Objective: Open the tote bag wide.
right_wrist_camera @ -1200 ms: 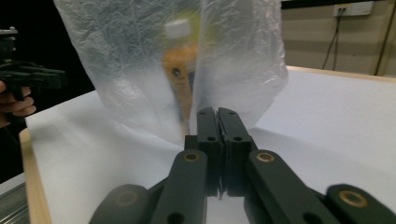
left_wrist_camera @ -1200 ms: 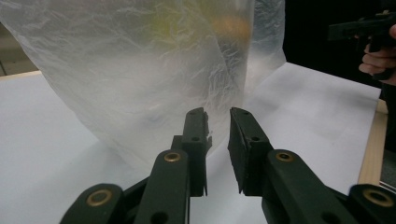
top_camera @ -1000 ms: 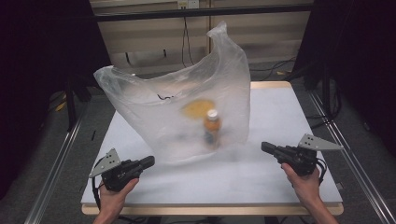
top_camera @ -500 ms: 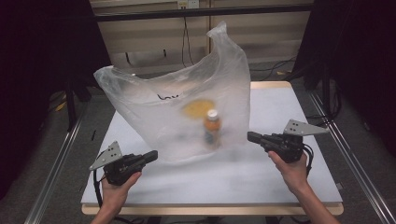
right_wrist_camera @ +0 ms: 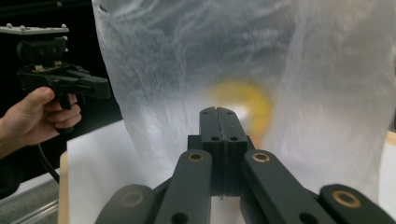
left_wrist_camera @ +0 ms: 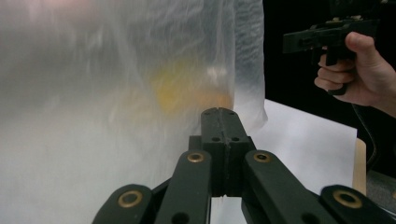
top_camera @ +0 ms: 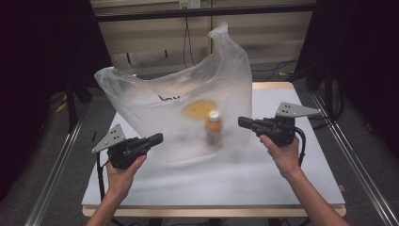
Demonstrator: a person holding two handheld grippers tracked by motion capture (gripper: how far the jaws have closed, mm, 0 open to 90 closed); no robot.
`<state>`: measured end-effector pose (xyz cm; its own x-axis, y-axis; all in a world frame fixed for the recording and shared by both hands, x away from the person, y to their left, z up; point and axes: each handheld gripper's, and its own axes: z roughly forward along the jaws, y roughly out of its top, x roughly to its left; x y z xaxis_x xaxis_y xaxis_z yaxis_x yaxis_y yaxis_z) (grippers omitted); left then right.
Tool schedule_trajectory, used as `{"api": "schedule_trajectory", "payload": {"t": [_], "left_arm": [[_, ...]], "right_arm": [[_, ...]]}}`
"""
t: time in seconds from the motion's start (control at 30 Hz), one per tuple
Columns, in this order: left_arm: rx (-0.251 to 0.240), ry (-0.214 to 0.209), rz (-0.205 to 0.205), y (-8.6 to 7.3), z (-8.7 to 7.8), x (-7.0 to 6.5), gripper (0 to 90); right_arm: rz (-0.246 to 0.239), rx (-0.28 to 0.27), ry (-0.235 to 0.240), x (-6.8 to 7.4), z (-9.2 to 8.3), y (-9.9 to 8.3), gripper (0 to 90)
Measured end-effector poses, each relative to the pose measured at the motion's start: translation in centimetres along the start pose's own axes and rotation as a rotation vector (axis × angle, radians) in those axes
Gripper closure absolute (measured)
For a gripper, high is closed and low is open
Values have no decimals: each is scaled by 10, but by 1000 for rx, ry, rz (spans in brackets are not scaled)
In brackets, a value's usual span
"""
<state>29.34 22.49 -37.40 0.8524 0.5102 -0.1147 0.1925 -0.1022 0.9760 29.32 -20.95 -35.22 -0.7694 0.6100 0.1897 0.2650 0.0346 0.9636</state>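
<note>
High view. Item: translucent plastic bag (top_camera: pixel 155 113), large, standing puffed up on the white table (top_camera: pixel 263 183), toward its far middle; one corner of the bag peaks upward at the rear right. Contents, seen blurred through the film: a small bottle (top_camera: pixel 213 129) with pale cap and orange body, upright, near the bag's right side; a round yellow thing (top_camera: pixel 200 109) just behind and left of the bottle, kind not discernible. A short dark mark sits on the bag's front wall. Left gripper (top_camera: pixel 157 138): held in the person's left hand (top_camera: pixel 123 172), pointing right and away toward the bag's lower left front, tip at or just short of the film; contact cannot be told. Jaws closed, nothing between them. Right gripper (top_camera: pixel 242 123): held in the right hand (top_camera: pixel 281 151), pointing left, tip just beside the bag's right edge near the bottle. Jaws closed, empty. Grey three-cornered plate on top of each.

Left gripper view. Own jaws (left_wrist_camera: pixel 225 116) pressed together along a straight seam, gripping nothing. Bag (left_wrist_camera: pixel 116 93) close ahead, covering the left and centre; an orange-yellow blur glows through it above the jaw tips. Beyond the bag's edge, white table (left_wrist_camera: pixel 308 144) and the other hand holding its gripper, upper right.

Right gripper view. Own jaws (right_wrist_camera: pixel 218 114) shut flush, empty. Bag (right_wrist_camera: pixel 187 60) close ahead; yellow round shape (right_wrist_camera: pixel 250 100) behind the film, just above and right of the tips. The other gripper in its hand at far left, apart from the bag.
</note>
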Motion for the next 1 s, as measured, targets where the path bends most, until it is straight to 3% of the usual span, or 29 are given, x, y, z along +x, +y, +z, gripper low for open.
{"api": "schedule_trajectory", "payload": {"t": [0.1, 0.17, 0.27, 0.3, 0.43, 0.47, 0.57, 0.6, 0.67, 0.87, 0.97, 1.0], "left_arm": [[-5, 3, 43, 9, 2, 0, 900], [-11, -1, 17, 13, 7, 1, 900], [-20, -24, 28, 18, 14, 1, 900], [-32, -9, 30, 20, 16, 0, 900], [-53, -20, 31, 31, 15, 0, 900], [-70, -38, 10, 34, 15, 1, 900], [-69, -36, 34, 46, 13, 2, 900], [-77, -49, 9, 49, 13, 1, 900], [-94, -30, 52, 60, 13, -6, 900], [-118, -14, 63, 76, 16, -4, 900], [-109, -4, 106, 88, 19, -4, 900], [-119, -10, 99, 92, 22, -4, 900]], "right_arm": [[13, -6, -9, 1, 4, 6, 900], [12, -15, 4, 1, 8, 11, 900], [-10, -7, -2, 4, 12, 21, 900], [-17, -24, 4, 5, 12, 29, 900], [-29, -44, 14, 4, 15, 41, 900], [-34, -48, 13, 4, 16, 45, 900], [-45, -62, 13, 3, 19, 54, 900], [-45, -64, 11, 3, 20, 56, 900], [-52, -50, 1, 1, 23, 62, 900], [-56, -48, -8, -3, 28, 71, 900], [-65, -54, -16, -3, 30, 79, 900], [-64, -55, -18, -4, 31, 81, 900]]}}
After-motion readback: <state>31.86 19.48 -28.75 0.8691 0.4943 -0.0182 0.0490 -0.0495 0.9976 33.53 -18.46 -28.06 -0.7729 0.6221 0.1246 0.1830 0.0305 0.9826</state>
